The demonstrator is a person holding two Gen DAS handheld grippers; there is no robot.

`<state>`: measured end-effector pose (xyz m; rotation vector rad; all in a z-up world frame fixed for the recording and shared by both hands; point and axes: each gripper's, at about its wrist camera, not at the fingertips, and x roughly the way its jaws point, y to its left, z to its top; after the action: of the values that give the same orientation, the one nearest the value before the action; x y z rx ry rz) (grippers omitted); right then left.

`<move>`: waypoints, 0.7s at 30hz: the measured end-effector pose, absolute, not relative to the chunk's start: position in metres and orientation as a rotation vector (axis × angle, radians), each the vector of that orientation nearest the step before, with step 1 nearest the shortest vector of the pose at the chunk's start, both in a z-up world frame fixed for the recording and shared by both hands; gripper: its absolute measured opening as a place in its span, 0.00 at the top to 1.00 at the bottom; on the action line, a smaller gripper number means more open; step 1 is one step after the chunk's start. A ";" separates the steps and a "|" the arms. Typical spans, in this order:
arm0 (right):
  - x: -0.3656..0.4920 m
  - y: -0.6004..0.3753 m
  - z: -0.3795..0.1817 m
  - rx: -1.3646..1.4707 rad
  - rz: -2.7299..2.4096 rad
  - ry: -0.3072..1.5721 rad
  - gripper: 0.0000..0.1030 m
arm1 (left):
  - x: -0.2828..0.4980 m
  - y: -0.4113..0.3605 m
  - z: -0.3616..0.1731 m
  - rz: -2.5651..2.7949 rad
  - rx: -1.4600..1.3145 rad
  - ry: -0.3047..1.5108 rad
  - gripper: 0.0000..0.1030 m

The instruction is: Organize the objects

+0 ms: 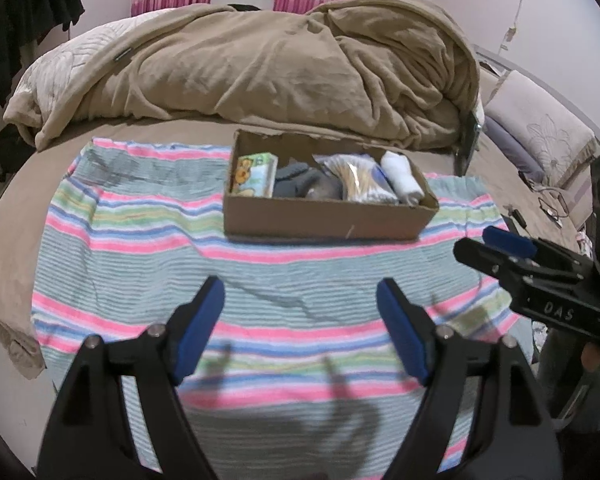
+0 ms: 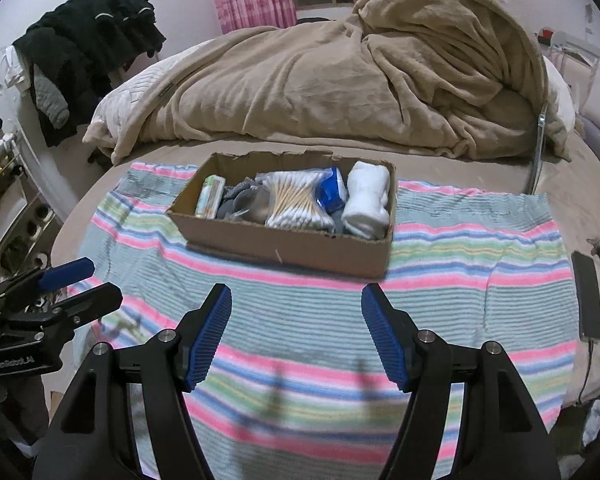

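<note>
A cardboard box (image 1: 324, 220) (image 2: 292, 246) sits on a striped towel (image 1: 140, 240) (image 2: 480, 260) on the bed. Inside it lie a green tissue pack (image 1: 254, 174) (image 2: 209, 196), a grey cloth item (image 1: 300, 182) (image 2: 244, 202), a bag of cotton swabs (image 1: 362, 178) (image 2: 296, 198) and a rolled white sock (image 1: 402, 176) (image 2: 368, 198). My left gripper (image 1: 300, 300) hovers open over the towel in front of the box, nothing between its blue pads. My right gripper (image 2: 296, 308) is open and empty too. Each gripper also shows at the edge of the other's view, the right gripper (image 1: 496, 246) and the left gripper (image 2: 84, 282).
A rumpled tan blanket (image 1: 280, 68) (image 2: 360, 76) is heaped behind the box. Pillows (image 1: 540, 128) lie at the right. A phone (image 2: 588, 296) with a cable rests on the bed's right side. Dark clothes (image 2: 88, 40) hang at the left by the wall.
</note>
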<state>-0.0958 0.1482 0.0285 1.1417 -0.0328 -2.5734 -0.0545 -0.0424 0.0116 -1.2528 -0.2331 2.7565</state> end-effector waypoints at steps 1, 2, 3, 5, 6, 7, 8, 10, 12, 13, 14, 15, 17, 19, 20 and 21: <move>-0.090 0.148 0.029 1.140 -2.575 -0.033 0.31 | -0.052 -0.042 0.012 2.755 -1.255 -0.232 0.22; -0.086 0.149 0.030 1.140 -2.575 -0.032 0.31 | -0.047 -0.041 0.012 2.754 -1.256 -0.230 0.22; -0.083 0.149 0.030 1.140 -2.576 -0.033 0.31 | -0.043 -0.041 0.013 2.753 -1.258 -0.228 0.22; -0.074 0.150 0.032 1.139 -2.579 -0.038 0.31 | -0.036 -0.039 0.014 2.752 -1.261 -0.224 0.22; -0.071 0.150 0.033 1.138 -2.580 -0.039 0.31 | -0.033 -0.038 0.015 2.753 -1.261 -0.222 0.22; -0.066 0.151 0.034 1.137 -2.582 -0.038 0.31 | -0.028 -0.037 0.016 2.753 -1.259 -0.224 0.21; -0.062 0.151 0.035 1.135 -2.583 -0.039 0.31 | -0.023 -0.037 0.018 2.753 -1.256 -0.226 0.20; -0.053 0.152 0.038 1.130 -2.587 -0.041 0.31 | -0.015 -0.036 0.020 2.757 -1.248 -0.227 0.15; -0.047 0.153 0.041 1.126 -2.590 -0.041 0.31 | -0.007 -0.035 0.023 2.760 -1.240 -0.225 0.14; -0.042 0.154 0.042 1.121 -2.593 -0.041 0.31 | -0.004 -0.035 0.024 2.762 -1.239 -0.223 0.14; -0.038 0.155 0.043 1.119 -2.594 -0.040 0.31 | -0.001 -0.035 0.026 2.766 -1.237 -0.219 0.14; -0.034 0.155 0.044 1.117 -2.596 -0.040 0.31 | 0.002 -0.034 0.027 2.770 -1.235 -0.215 0.13; -0.028 0.156 0.046 1.112 -2.597 -0.041 0.31 | 0.008 -0.032 0.030 2.776 -1.229 -0.215 0.12; -0.023 0.157 0.048 1.110 -2.597 -0.041 0.31 | 0.013 -0.031 0.033 2.780 -1.223 -0.215 0.12; -0.020 0.158 0.049 1.109 -2.596 -0.041 0.31 | 0.015 -0.031 0.034 2.780 -1.220 -0.214 0.12; -0.019 0.158 0.050 1.107 -2.596 -0.040 0.31 | 0.017 -0.030 0.036 2.781 -1.218 -0.213 0.12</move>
<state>-0.0189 0.1578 0.0497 1.1073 -0.0400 -2.5965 0.0171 -0.0301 0.0357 -1.2178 -0.2131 2.7810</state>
